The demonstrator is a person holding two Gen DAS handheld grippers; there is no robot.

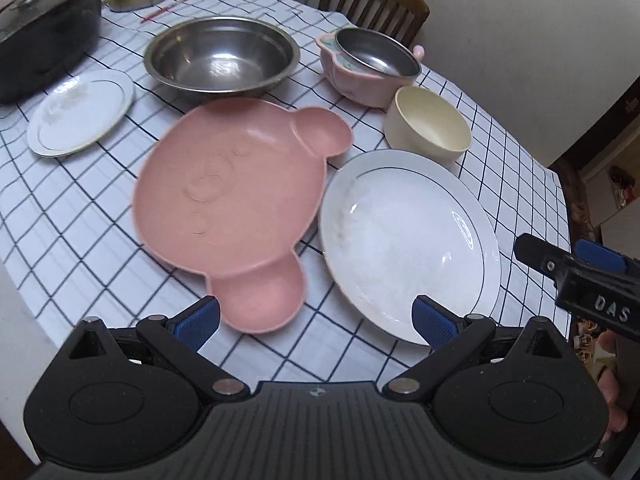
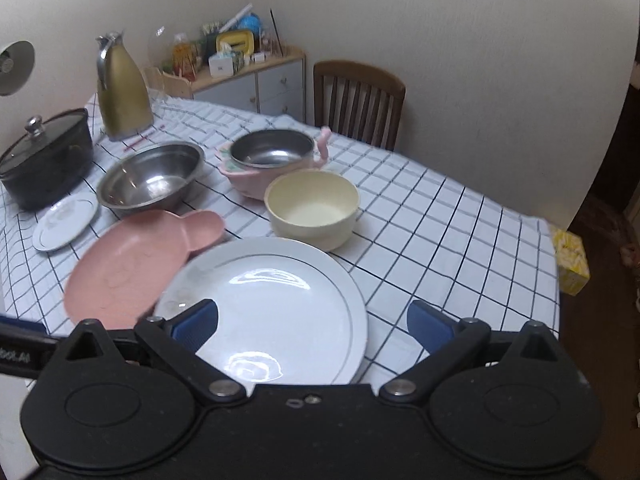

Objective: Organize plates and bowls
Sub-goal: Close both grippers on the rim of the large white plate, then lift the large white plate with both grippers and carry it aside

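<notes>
A pink bear-shaped plate (image 1: 232, 196) lies mid-table, with a large white plate (image 1: 408, 240) to its right. Behind them are a cream bowl (image 1: 430, 124), a pink bowl holding a steel bowl (image 1: 374, 64), a large steel bowl (image 1: 222, 58) and a small white plate (image 1: 82, 110). My left gripper (image 1: 316, 320) is open and empty, just in front of the pink plate's near ear. My right gripper (image 2: 312, 326) is open and empty over the near edge of the large white plate (image 2: 272, 304). The pink plate (image 2: 136, 260) and cream bowl (image 2: 314, 208) show there too.
A black lidded pot (image 1: 44, 28) and a gold thermos (image 2: 122, 88) stand at the far left. A wooden chair (image 2: 358, 100) is behind the checked tablecloth (image 2: 460, 232). A yellow box (image 2: 572, 264) sits off the table's right edge. A cabinet stands against the wall.
</notes>
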